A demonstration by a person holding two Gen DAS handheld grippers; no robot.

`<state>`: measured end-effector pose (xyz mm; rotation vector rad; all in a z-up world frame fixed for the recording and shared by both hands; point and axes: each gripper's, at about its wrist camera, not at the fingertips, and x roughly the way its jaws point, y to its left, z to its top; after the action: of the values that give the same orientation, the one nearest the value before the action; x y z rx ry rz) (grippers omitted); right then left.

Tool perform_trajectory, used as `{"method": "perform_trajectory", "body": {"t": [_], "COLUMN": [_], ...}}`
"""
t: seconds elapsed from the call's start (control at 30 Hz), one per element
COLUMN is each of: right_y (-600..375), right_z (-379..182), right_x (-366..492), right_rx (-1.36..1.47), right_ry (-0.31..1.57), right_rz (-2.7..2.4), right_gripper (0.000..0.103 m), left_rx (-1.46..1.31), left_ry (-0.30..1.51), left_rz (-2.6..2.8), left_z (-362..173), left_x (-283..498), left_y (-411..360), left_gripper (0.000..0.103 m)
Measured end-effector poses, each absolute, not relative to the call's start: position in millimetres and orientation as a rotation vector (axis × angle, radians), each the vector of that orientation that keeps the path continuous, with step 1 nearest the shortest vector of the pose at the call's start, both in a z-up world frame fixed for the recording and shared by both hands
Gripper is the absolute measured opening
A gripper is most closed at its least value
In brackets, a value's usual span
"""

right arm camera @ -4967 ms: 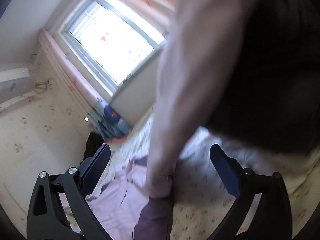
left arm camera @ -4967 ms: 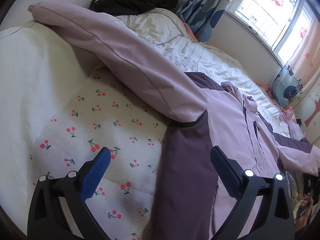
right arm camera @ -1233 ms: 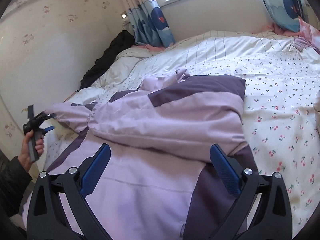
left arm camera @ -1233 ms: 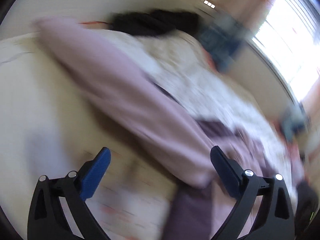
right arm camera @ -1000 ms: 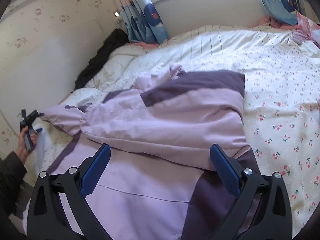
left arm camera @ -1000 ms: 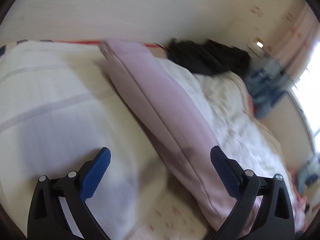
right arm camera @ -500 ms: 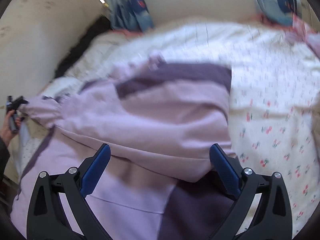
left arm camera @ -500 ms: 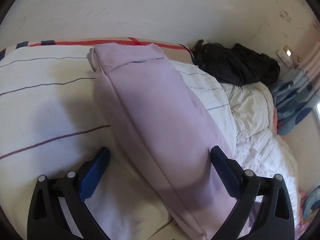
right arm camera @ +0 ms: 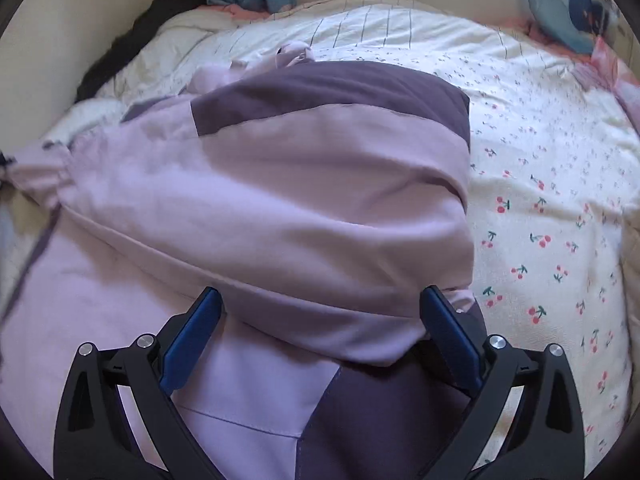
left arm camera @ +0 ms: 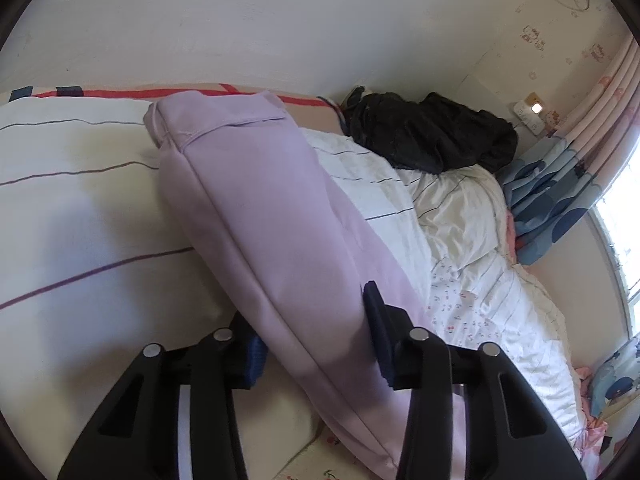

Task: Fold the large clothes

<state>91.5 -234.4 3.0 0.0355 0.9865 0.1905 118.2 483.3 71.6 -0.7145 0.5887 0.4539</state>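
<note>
One unlabelled lilac jacket (right arm camera: 280,208) on bed (right arm camera: 540,168)

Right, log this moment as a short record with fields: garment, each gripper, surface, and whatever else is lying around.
garment: lilac and purple jacket, spread on the bed, one sleeve already folded across the body
left gripper: closing around the other sleeve, fingers either side of it
right gripper: open, over the folded sleeve, holding nothing
surface: bed with cherry-print cover
other items: black clothing heaped by the wall; blue curtain
</note>
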Motion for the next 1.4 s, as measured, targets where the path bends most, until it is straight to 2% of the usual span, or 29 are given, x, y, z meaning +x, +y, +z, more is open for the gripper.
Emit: {"method": "perform_trajectory", "body": {"t": [0.23, 0.3, 0.57, 0.83, 1.1, 1.3, 1.4], "right_y": [-255, -262, -278, -281, -290, -308, -316], "right_z": [19, 21, 12, 10, 9, 22, 30], "right_x": [73, 66, 52, 46, 42, 36, 36], "right_rx": [0.177, 0.234, 0.373, 0.412, 0.468, 0.570, 0.619], "right_ry": [0.900, 0.882, 0.881, 0.857, 0.828, 0.741, 0.712], "right_rz": [0.261, 0.293, 0.342, 0.364, 0.383, 0.444, 0.485], "right_gripper": [0.096, 0.096, 0.096, 0.096, 0.096, 0.096, 0.096], "left_rx": [-0.630, -0.584, -0.452, -0.330, -0.192, -0.057, 0.043], "left_ry": [0.471, 0.447, 0.388, 0.388, 0.457, 0.611, 0.773], "left_rz": [0.318, 0.262, 0.026, -0.246, -0.516, -0.640, -0.676], "left_z": [116, 133, 193, 217, 186, 116, 61], "left_x": [110, 107, 110, 113, 109, 109, 112], "left_y": [449, 430, 329, 206, 60, -52, -99], "left_gripper": [0.030, 0.025, 0.021, 0.019, 0.019, 0.019, 0.019]}}
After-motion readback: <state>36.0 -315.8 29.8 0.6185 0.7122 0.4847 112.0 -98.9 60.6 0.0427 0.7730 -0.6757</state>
